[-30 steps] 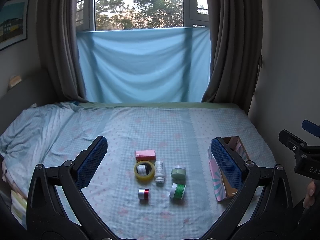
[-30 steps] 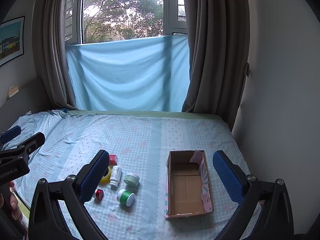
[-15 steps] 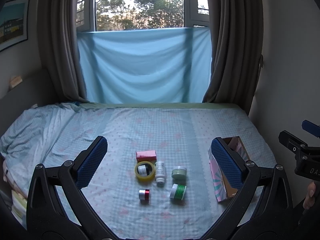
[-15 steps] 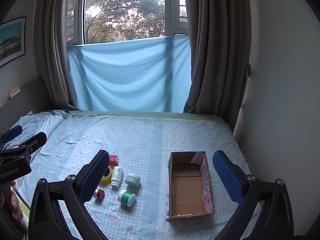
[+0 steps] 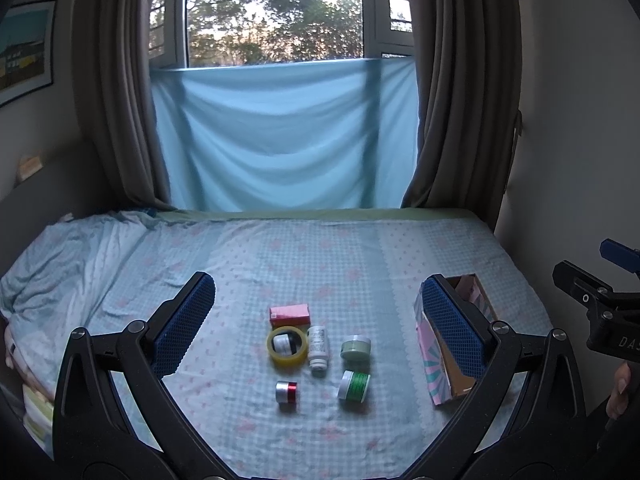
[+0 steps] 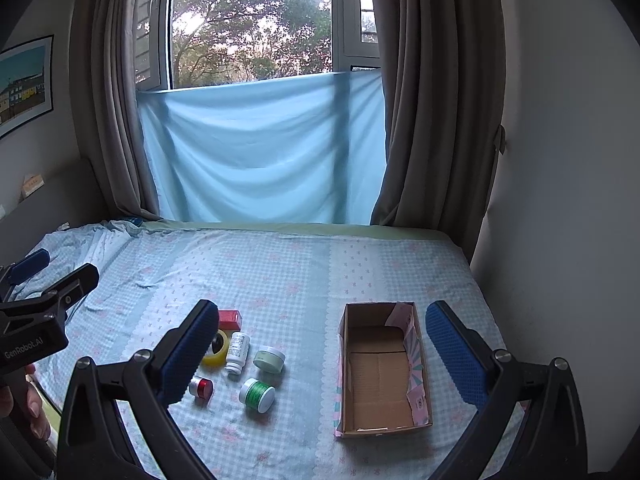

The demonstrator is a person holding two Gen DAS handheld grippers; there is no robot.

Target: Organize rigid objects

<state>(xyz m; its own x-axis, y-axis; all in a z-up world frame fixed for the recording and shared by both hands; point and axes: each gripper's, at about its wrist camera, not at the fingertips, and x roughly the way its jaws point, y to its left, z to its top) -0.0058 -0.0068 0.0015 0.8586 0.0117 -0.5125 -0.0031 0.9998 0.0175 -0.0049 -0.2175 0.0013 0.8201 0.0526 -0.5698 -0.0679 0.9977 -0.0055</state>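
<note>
Both grippers hang above the near edge of the bed [image 5: 400,240], neither touching anything. Left gripper [image 5: 318,320]: jaws spread wide, nothing between the blue pads. Right gripper [image 6: 322,350]: jaws likewise spread wide, holding nothing.

Items lie in a loose cluster on the checked bedsheet, left of the box.
- Red carton [image 5: 290,315], lying flat, at the far side of the cluster.
- Yellow tape roll [image 5: 287,346], flat, just in front of the carton; a small dark-and-white jar [image 5: 285,344] sits inside its ring.
- White bottle [image 5: 319,347], on its side, just beside the tape roll on the right.
- Pale green jar [image 5: 355,350], right of the bottle, close to it but apart.
- Green-labelled jar [image 5: 354,386], on its side, nearest of the right-hand pieces.
- Red-and-silver tin [image 5: 286,392], on its side, nearest of the left-hand pieces.

Cardboard box [image 6: 382,364], open top, patterned pink outer walls, stands well apart to the right of the cluster. In the right wrist view its brown inside holds no item. In the left wrist view the right pad hides part of the box.

A hand [image 6: 24,404] shows at the lower left of the right wrist view, under the left gripper's body.
</note>
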